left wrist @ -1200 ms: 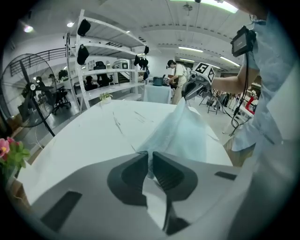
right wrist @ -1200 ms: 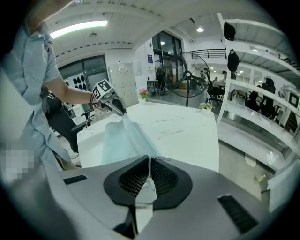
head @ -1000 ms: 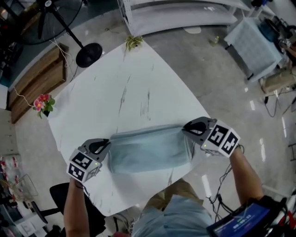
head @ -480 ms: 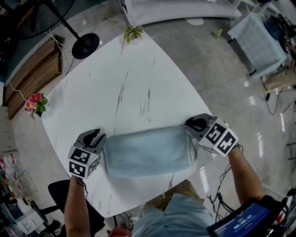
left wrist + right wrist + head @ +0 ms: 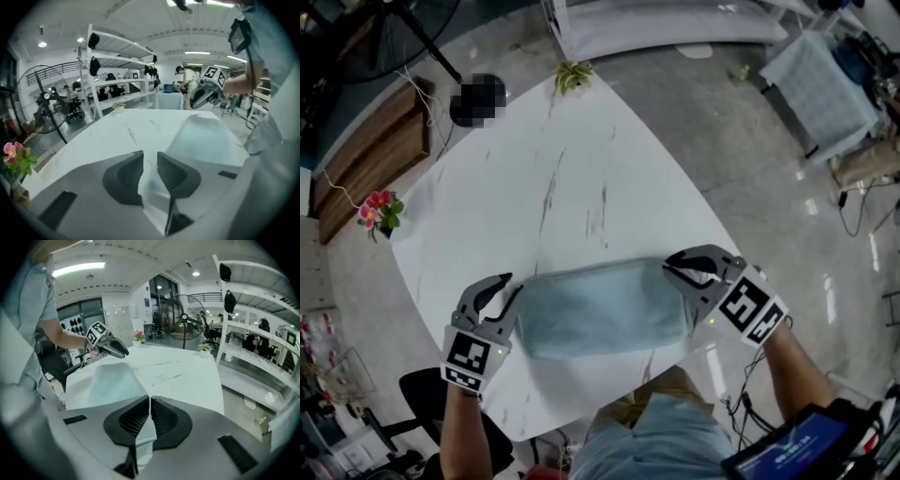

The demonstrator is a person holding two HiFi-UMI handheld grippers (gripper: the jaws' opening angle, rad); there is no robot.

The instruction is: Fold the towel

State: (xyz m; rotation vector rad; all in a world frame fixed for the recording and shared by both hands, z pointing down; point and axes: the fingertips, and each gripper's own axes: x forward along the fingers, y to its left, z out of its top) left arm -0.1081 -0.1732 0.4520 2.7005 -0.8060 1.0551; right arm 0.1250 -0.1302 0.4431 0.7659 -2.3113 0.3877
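A light blue towel [image 5: 602, 307] lies folded into a long band near the front edge of the white marble table [image 5: 581, 159]. My left gripper [image 5: 512, 292] is at the band's left end. In the left gripper view its jaws [image 5: 150, 157] have just been closing, and towel cloth [image 5: 152, 187] fills the narrow gap between the pads. My right gripper [image 5: 672, 270] is at the band's right end, shut on a pinch of towel [image 5: 146, 427] that hangs between its pads [image 5: 150, 401]. Each gripper view shows the other gripper across the towel.
A pot of pink flowers [image 5: 381, 210] stands at the table's left corner and a small green plant [image 5: 572, 77] at the far corner. A fan stand, a wooden bench [image 5: 375, 155] and white shelving [image 5: 666, 28] are beyond the table. A dark chair [image 5: 422, 398] sits at the lower left.
Half a second ago the left gripper stood off the towel's left end. It is now back at that end with cloth between its jaws. The right gripper shifted slightly inward, still holding.
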